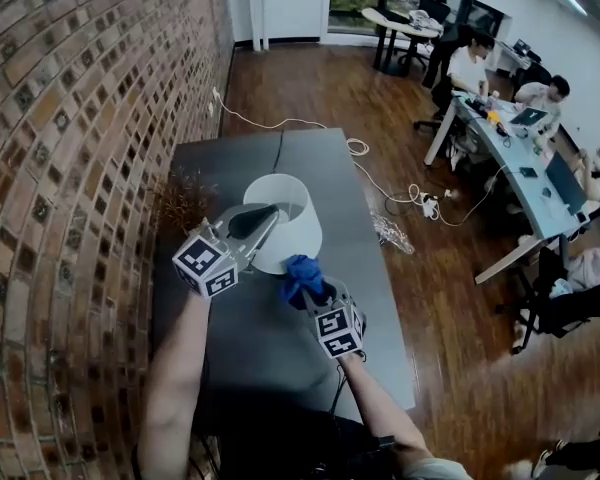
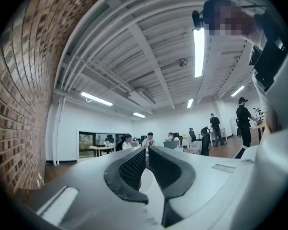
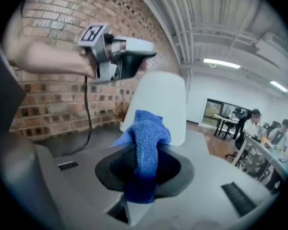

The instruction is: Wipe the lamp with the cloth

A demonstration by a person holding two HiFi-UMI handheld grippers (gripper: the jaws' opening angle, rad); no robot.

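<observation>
Along the left runs a brick wall (image 1: 70, 168). The dark table (image 1: 265, 333) is pushed against it. A bunch of dried twigs (image 1: 183, 200) stands on the table by the wall, just beside the lamp (image 1: 300, 233).

The left gripper (image 1: 265, 216) reaches in level over the top rim of the lamp's white shade. Its black jaws are drawn together, and its own view shows nothing between them. I cannot tell whether they touch the rim.

The lamp stands upright near the middle of the table. A black cord (image 1: 278, 153) runs from it along the tabletop toward the far edge.

The blue cloth (image 1: 302, 274) is bunched against the near side of the shade, low down. It is clamped in the jaws of the right gripper (image 1: 315, 290), which tilts a little downward. In that gripper's view the cloth spills over the jaws and hides part of the shade behind it.

To the right, on the wooden floor (image 1: 450, 368), a white cable (image 1: 280, 123) loops from the wall past the table to a power strip (image 1: 430, 205). Crumpled clear plastic (image 1: 392, 234) lies near the table's right edge.

Farther right, well apart from the table, people sit at a long desk (image 1: 510, 158) with laptops on it.
</observation>
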